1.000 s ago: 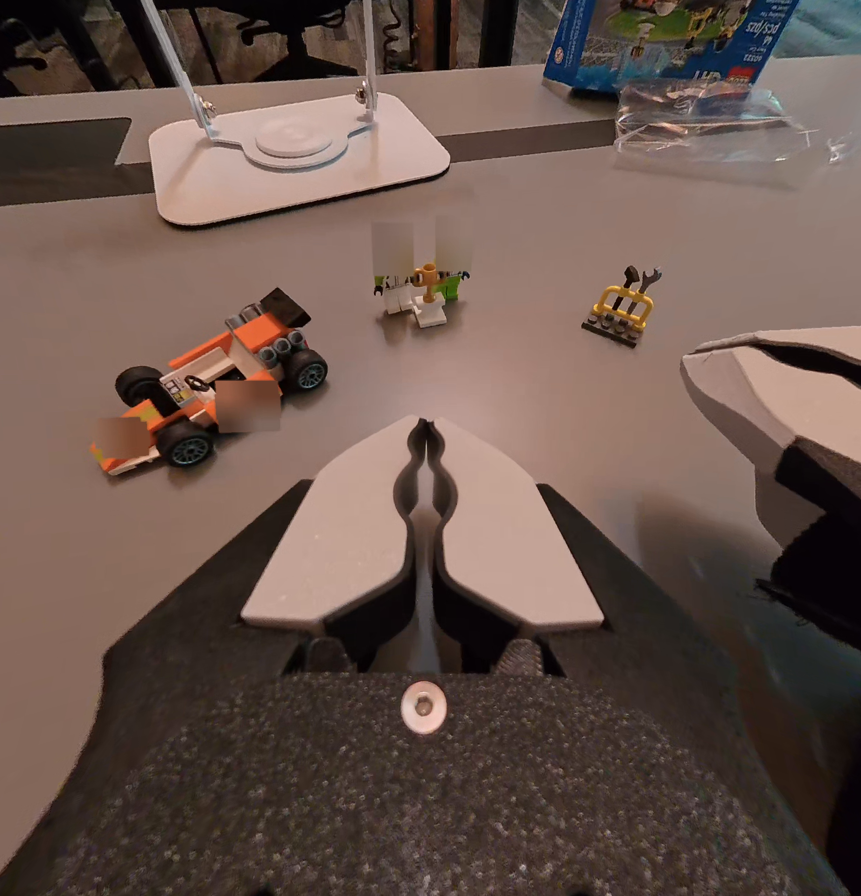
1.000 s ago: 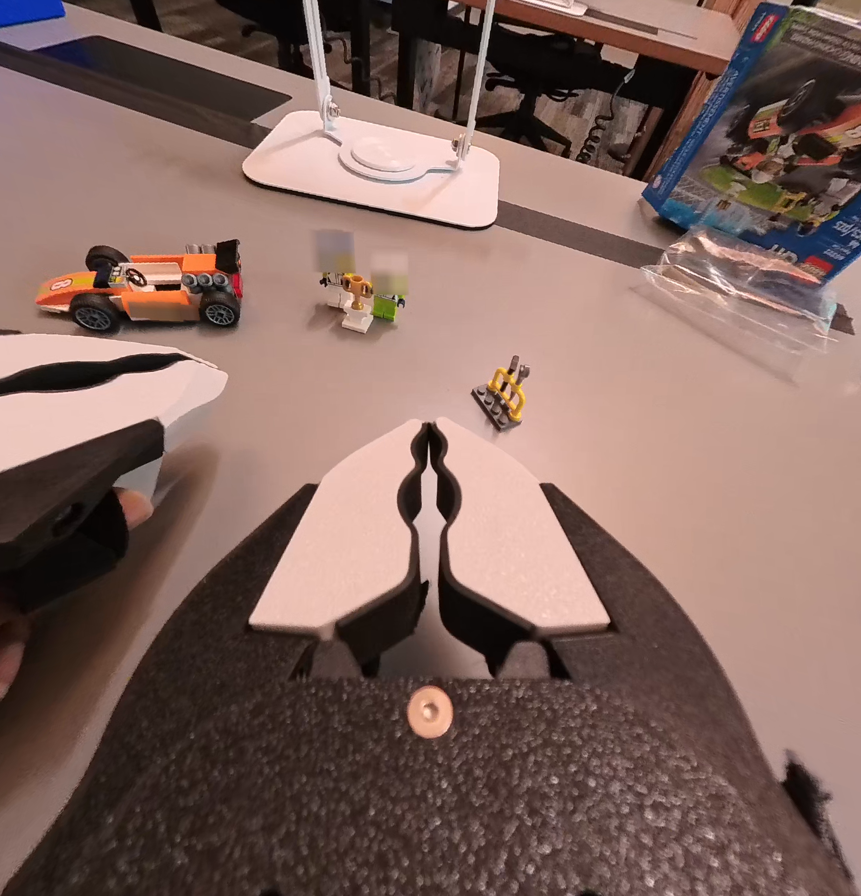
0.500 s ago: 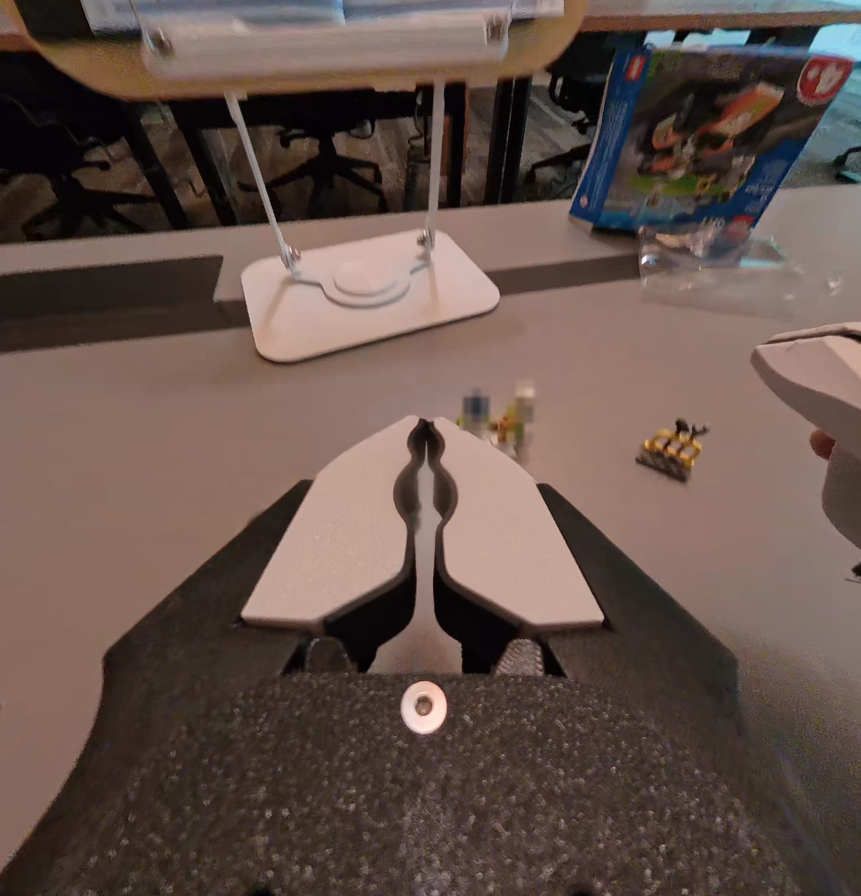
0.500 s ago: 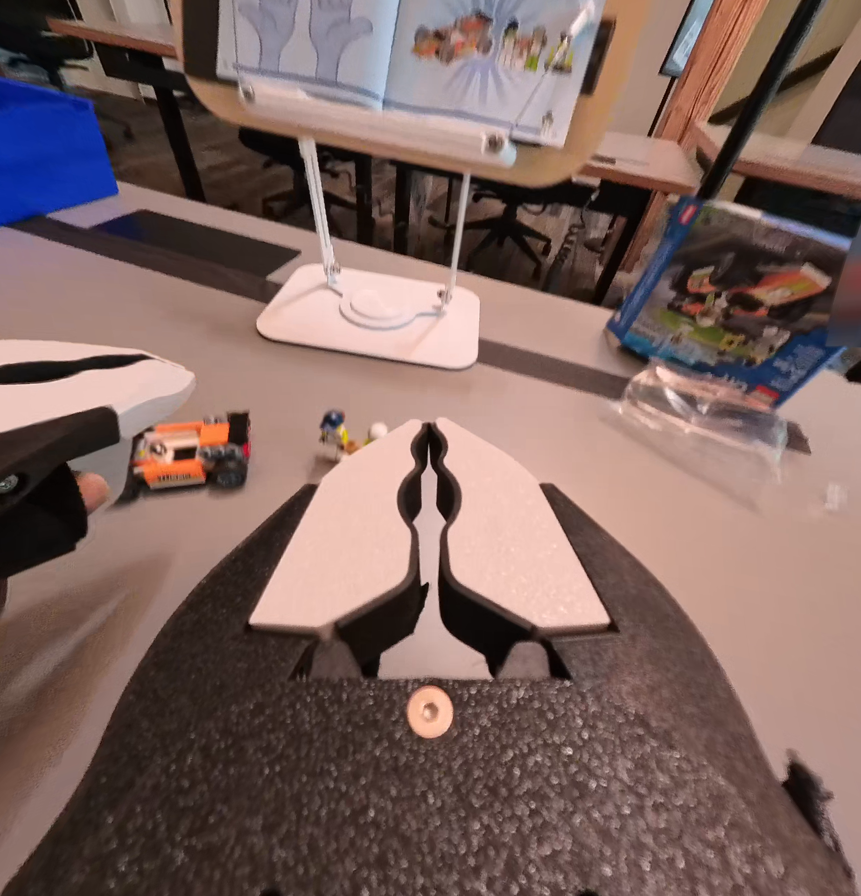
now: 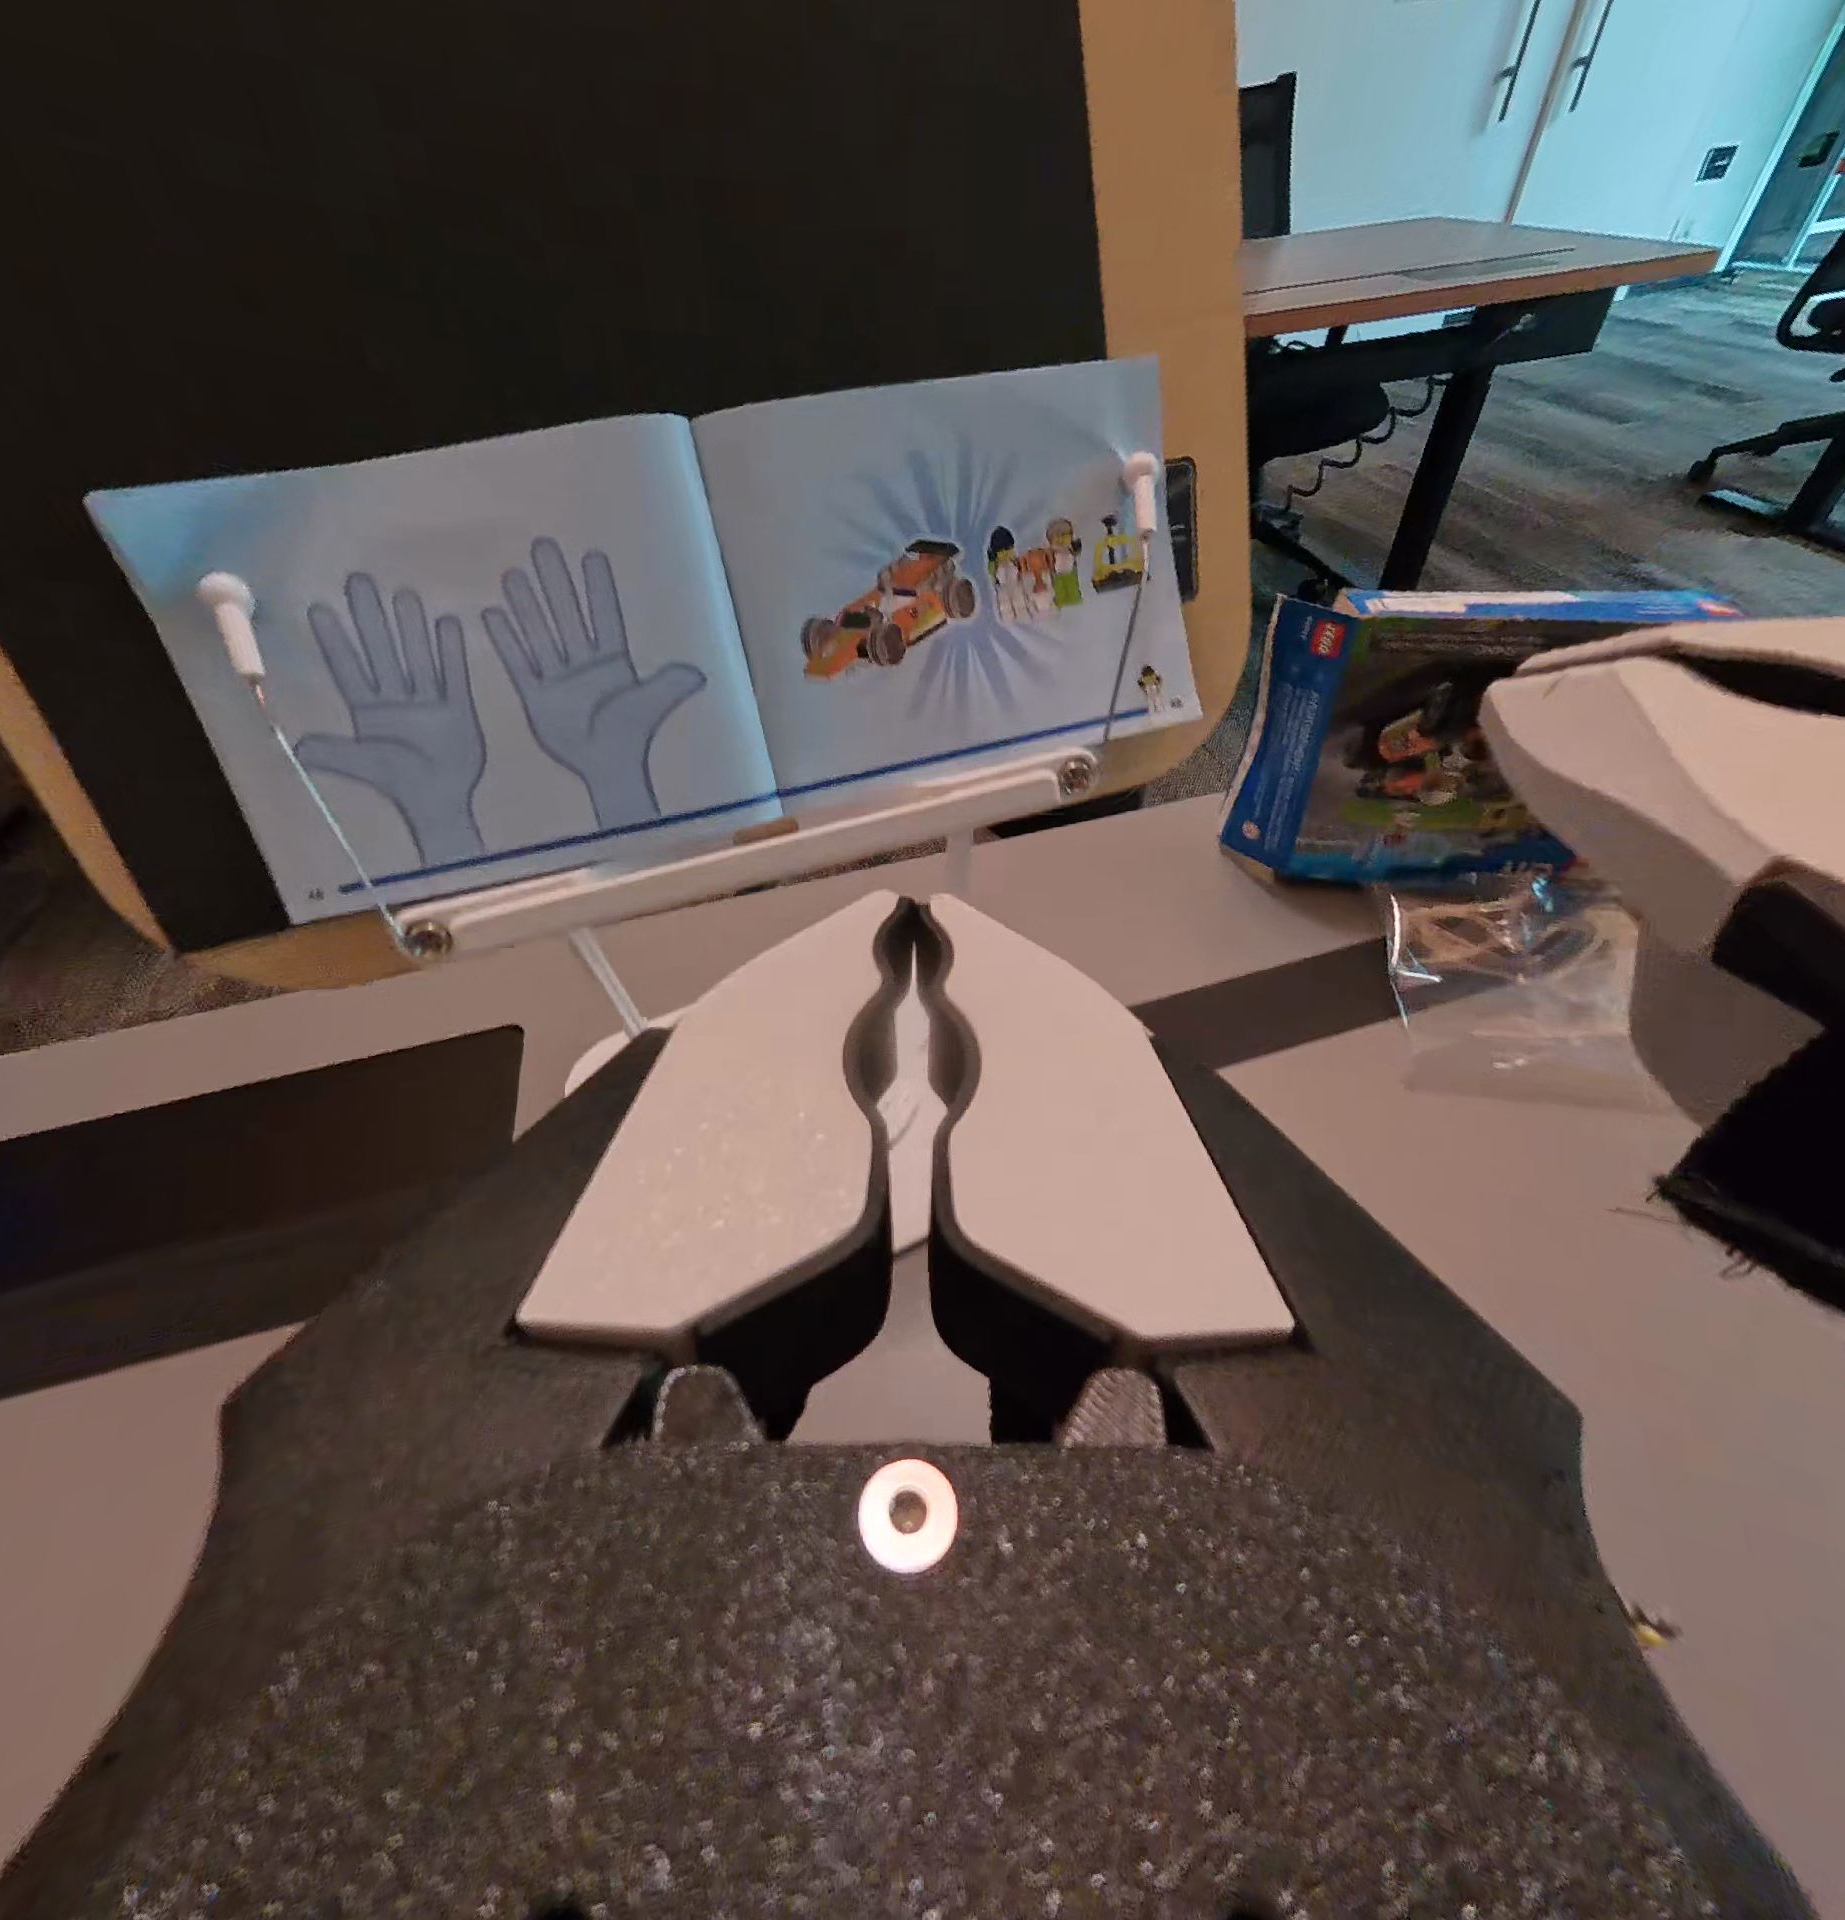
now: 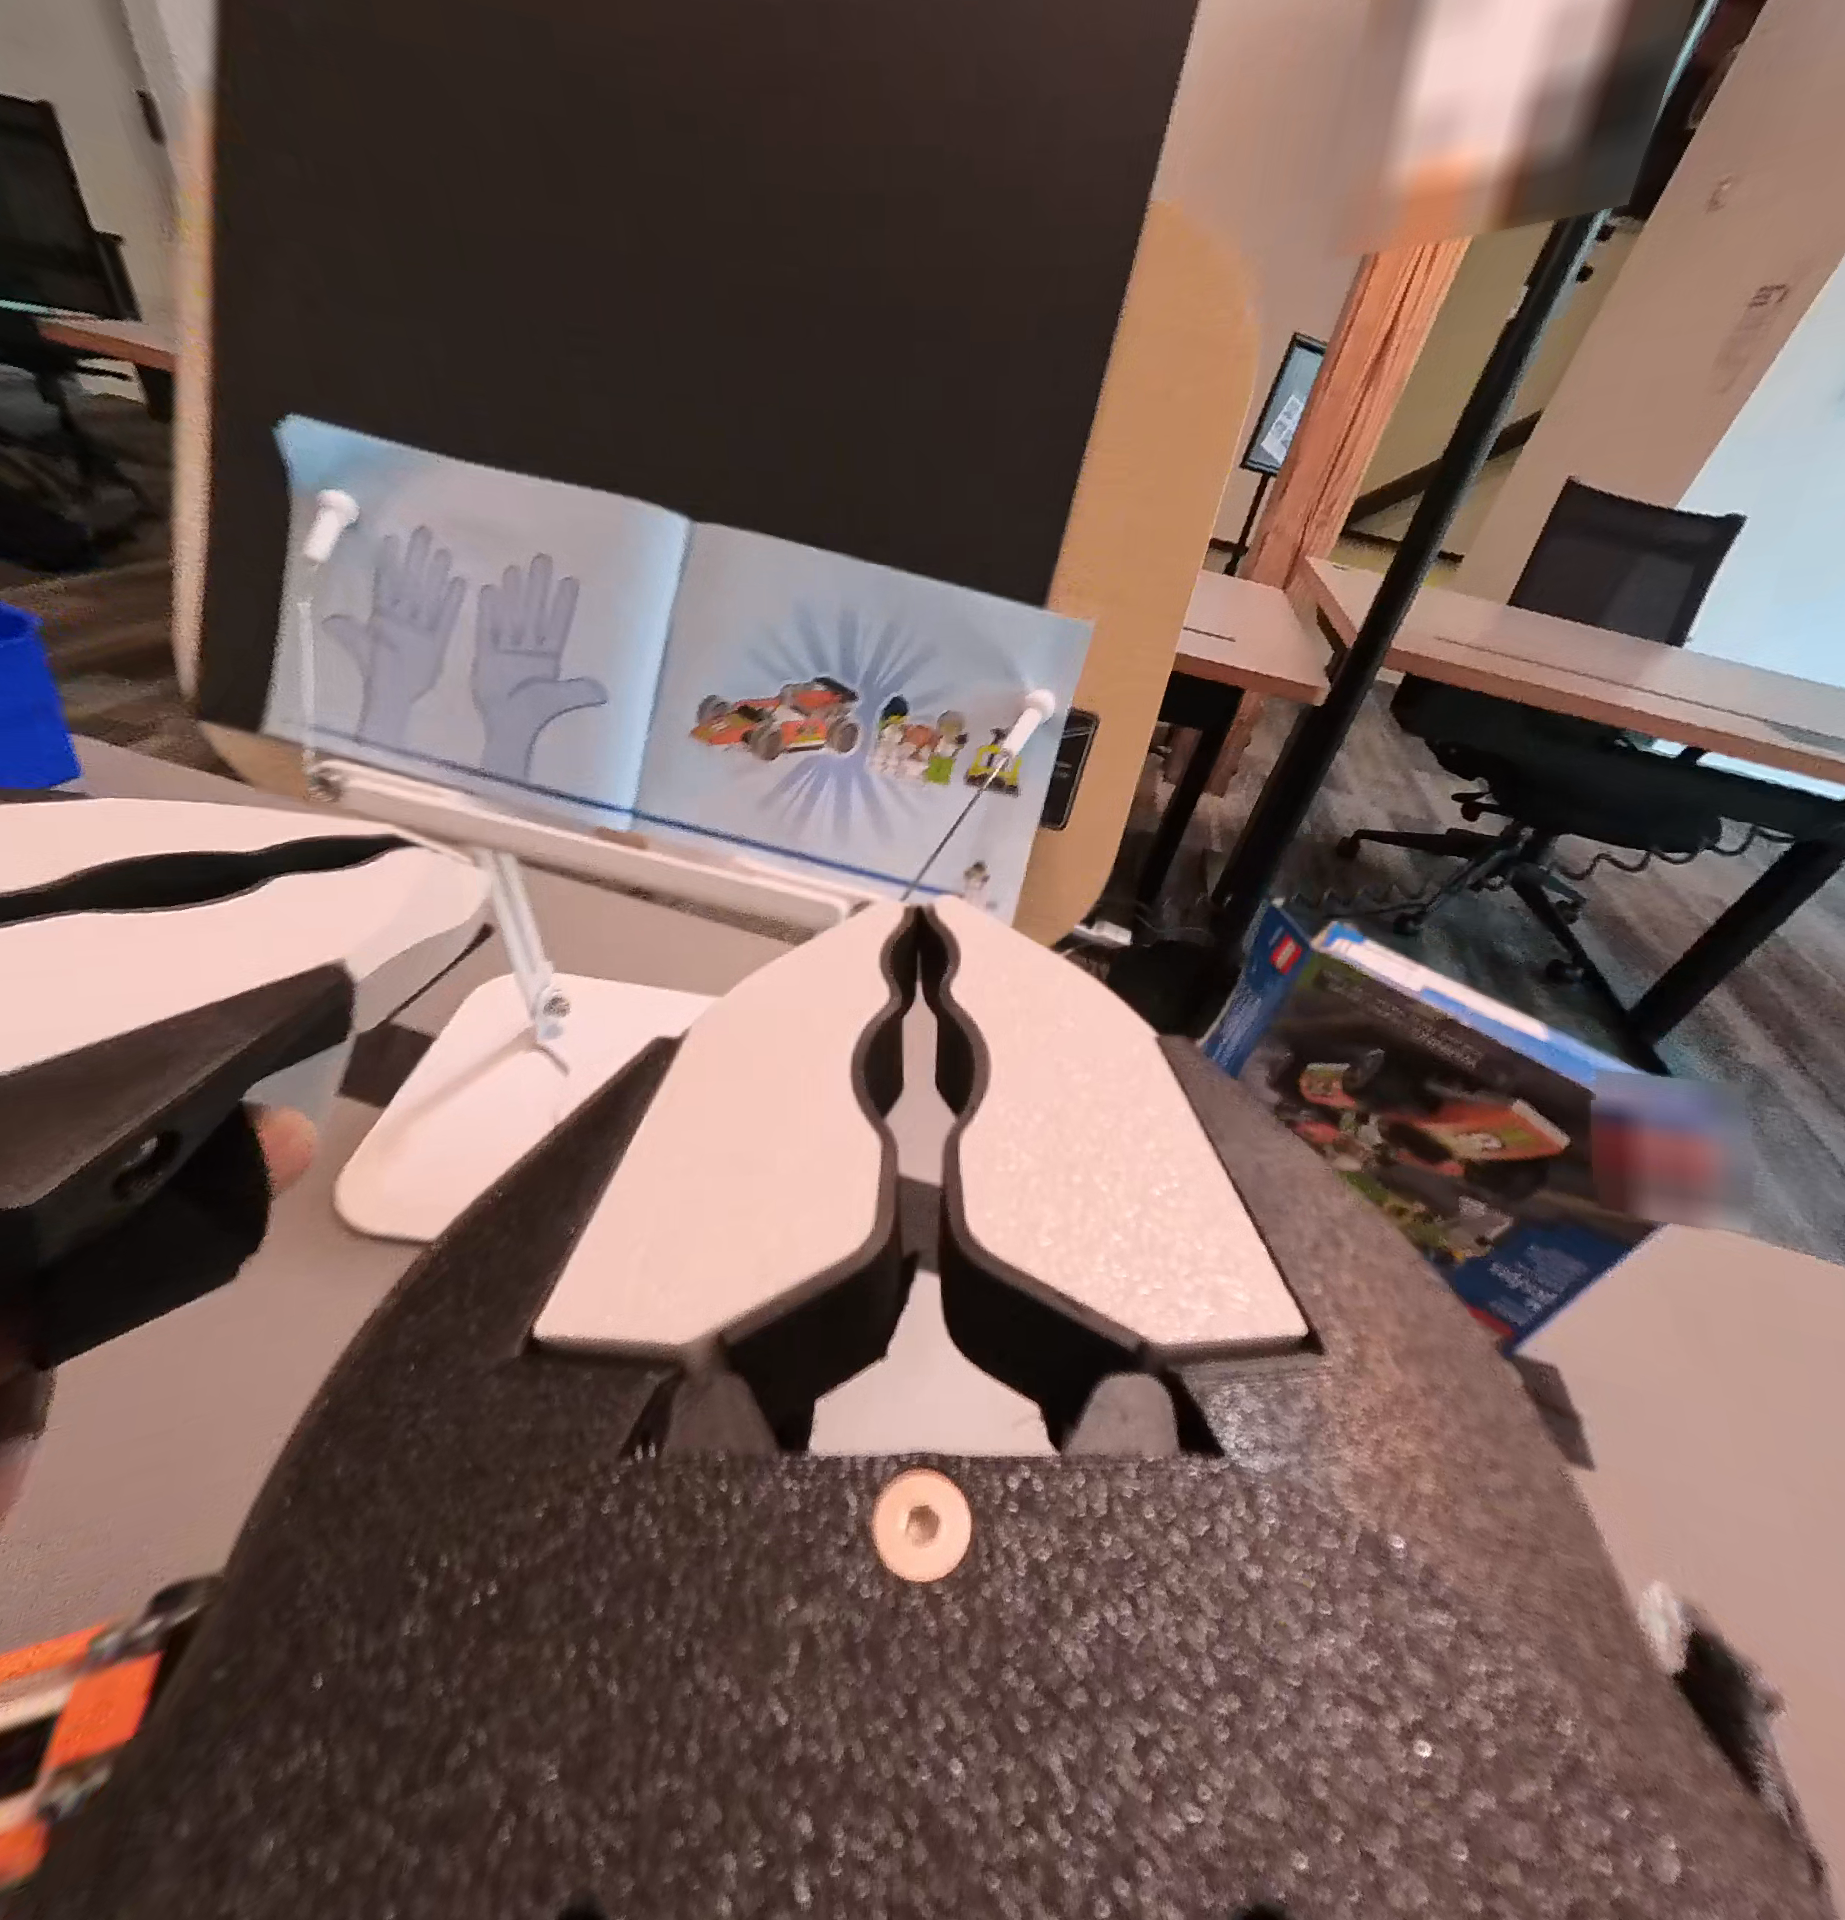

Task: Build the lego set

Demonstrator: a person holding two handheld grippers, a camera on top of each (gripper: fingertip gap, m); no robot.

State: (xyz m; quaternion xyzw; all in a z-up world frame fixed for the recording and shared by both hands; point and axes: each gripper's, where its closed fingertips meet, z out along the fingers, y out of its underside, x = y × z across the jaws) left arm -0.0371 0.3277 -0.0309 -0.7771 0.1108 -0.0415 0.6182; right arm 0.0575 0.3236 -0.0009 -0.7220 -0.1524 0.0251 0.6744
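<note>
Left gripper (image 5: 913,914): clenched, empty | right gripper (image 6: 920,920): clenched, empty | both face instruction booklet (image 5: 637,644) | risk: raised grippers knocking book stand (image 6: 502,1101), toppling it.

Two grippers show: the left gripper (image 5: 913,914) at centre frame and the right gripper (image 6: 920,916), each with its tips together. One open instruction booklet (image 5: 637,644) sits on one white stand (image 6: 502,1101). One blue set box (image 5: 1385,748) lies at right, with one clear plastic bag (image 5: 1500,966) just below it. One orange car (image 6: 45,1725) appears blurred at lower left.
</note>
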